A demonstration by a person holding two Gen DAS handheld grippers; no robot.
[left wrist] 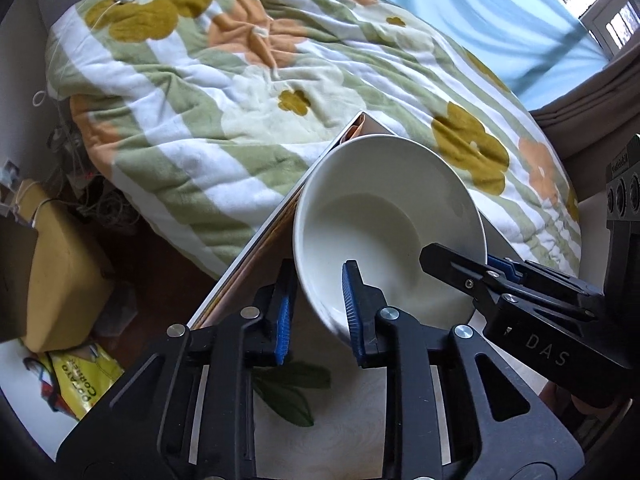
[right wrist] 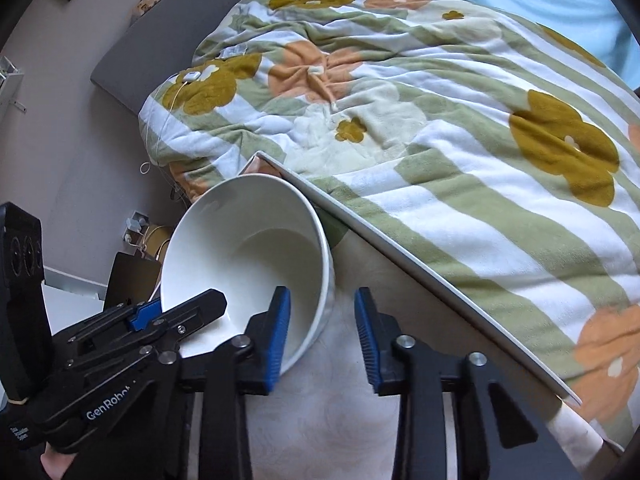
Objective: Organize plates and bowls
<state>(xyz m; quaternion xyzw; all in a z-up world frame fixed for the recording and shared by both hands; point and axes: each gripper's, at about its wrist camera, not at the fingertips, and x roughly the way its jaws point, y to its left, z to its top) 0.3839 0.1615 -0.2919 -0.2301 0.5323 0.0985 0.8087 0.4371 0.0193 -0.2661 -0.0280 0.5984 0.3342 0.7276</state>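
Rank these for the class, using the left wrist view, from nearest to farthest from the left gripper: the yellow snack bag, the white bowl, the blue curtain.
1. White bowl: its rim sits between the fingers of the left gripper, just ahead.
2. Yellow snack bag: low at the left, on the floor.
3. Blue curtain: top right, beyond the flowered blanket.

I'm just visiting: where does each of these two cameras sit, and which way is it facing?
Left wrist: sits on the left tongs, looking forward and down along them at the white bowl, flowered blanket beyond; the right tongs enter from the right.
Right wrist: sits on the right tongs, facing forward and down at the bowl; the left tongs enter from the left.
Shared: the bowl, each pair of tongs straddling its rim on opposite sides, and the blanket.
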